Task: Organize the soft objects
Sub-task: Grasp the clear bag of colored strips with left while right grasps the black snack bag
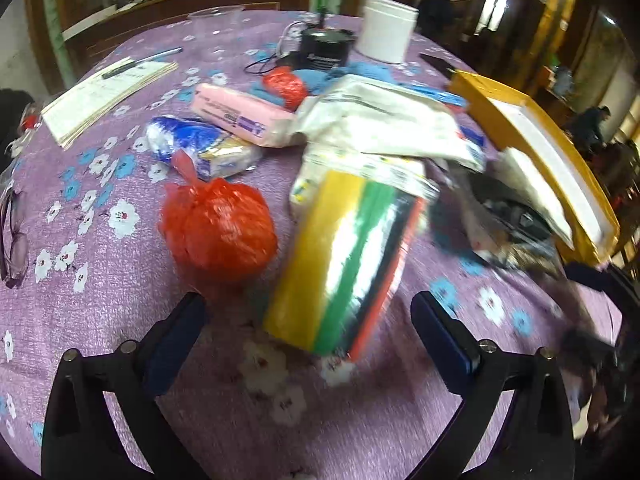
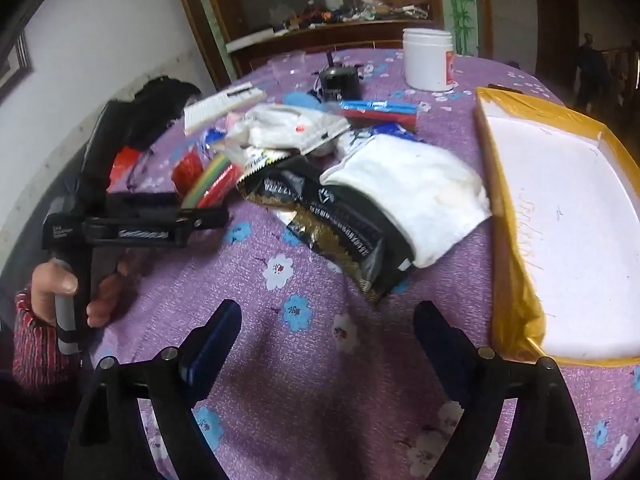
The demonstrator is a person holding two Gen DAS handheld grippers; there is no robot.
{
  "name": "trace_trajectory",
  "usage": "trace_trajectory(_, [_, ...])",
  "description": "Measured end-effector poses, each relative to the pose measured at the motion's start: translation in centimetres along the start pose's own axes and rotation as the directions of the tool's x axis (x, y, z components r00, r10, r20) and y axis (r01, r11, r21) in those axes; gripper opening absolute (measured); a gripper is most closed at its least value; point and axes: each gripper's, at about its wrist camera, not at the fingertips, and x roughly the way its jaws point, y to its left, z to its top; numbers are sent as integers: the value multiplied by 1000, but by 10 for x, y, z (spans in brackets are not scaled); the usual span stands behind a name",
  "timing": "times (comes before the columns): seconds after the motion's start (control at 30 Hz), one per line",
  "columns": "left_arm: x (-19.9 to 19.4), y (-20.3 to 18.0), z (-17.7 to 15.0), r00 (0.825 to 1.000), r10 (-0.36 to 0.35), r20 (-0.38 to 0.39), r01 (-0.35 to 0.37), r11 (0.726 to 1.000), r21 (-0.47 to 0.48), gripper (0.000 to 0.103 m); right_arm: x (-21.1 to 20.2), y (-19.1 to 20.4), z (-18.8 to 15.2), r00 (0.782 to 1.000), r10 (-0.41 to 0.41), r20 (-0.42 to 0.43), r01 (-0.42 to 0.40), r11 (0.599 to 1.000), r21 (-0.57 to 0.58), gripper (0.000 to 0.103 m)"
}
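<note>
A purple flowered tablecloth point(image 1: 120, 280) fills both views. At the right of the right wrist view a yellow-edged tray point(image 2: 516, 184) lies beside a white towel point(image 2: 416, 196) and a black packet point(image 2: 340, 220), both just above the right gripper point(image 2: 328, 344), whose jaws are spread with nothing between them. In the left wrist view the striped packet point(image 1: 344, 264) lies at centre, its near end just above the gap of the left gripper point(image 1: 308, 324), jaws wide apart and empty. A red bag point(image 1: 220, 232) lies just left of it.

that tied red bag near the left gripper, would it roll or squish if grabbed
The red bag looks rounded and bulging, so a push could roll it. Its thin crinkled plastic suggests it would likely squish and feel slippery. The knotted top may offer a surer hold.
</note>
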Motion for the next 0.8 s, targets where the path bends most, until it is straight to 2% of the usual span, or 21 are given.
trace_trajectory(0.03, [-1, -2, -1, 1000, 1, 5, -2, 1000, 12, 89, -2, -1, 4, 1000, -6, -2, 6, 1000, 3, 89])
trace_trajectory(0.2, [-5, -6, 3, 1000, 10, 16, -10, 1000, 29, 88, 1, -4, 3, 999, 39, -3, -38, 998, 48, 89])
trace_trajectory(0.23, [-5, -6, 5, 1000, 5, 21, -5, 1000, 27, 88, 2, -9, 4, 996, 86, -1, -86, 993, 79, 89])
trace_trajectory(0.33, [-4, -3, 9, 999, -20, 27, 19, 1000, 19, 86, 4, -11, 4, 993, 120, 8, -120, 988, 98, 90])
trace_trajectory(0.37, [-4, -3, 9, 999, -38, 28, 37, 999, 22, 82, 5, -11, 3, 993, 113, 13, -114, 989, 89, 90])
trace_trajectory(0.4, [-4, -4, 8, 998, -50, 22, 50, 998, 27, 68, 5, -10, 4, 994, 110, 16, -111, 990, 87, 90])
trace_trajectory(0.43, [-4, -8, 6, 998, -67, 12, 66, 997, 45, 62, 6, -9, 4, 994, 105, 20, -106, 991, 79, 90])
trace_trajectory(0.57, [-1, -21, 6, 999, -44, 20, 41, 994, 100, 62, 10, -9, 6, 994, 107, 25, -109, 991, 75, 90])
trace_trajectory(0.67, [8, -18, 14, 1000, -15, 22, 13, 998, 65, 62, 11, -8, 7, 994, 110, 24, -112, 991, 74, 90])
trace_trajectory(0.77, [9, -20, 18, 1000, -20, 17, 19, 998, 62, 62, 14, -9, 9, 993, 116, 20, -117, 991, 69, 90])
trace_trajectory(0.8, [8, -21, 17, 1000, -21, 20, 19, 998, 67, 54, 15, -9, 10, 993, 117, 15, -118, 991, 65, 90])
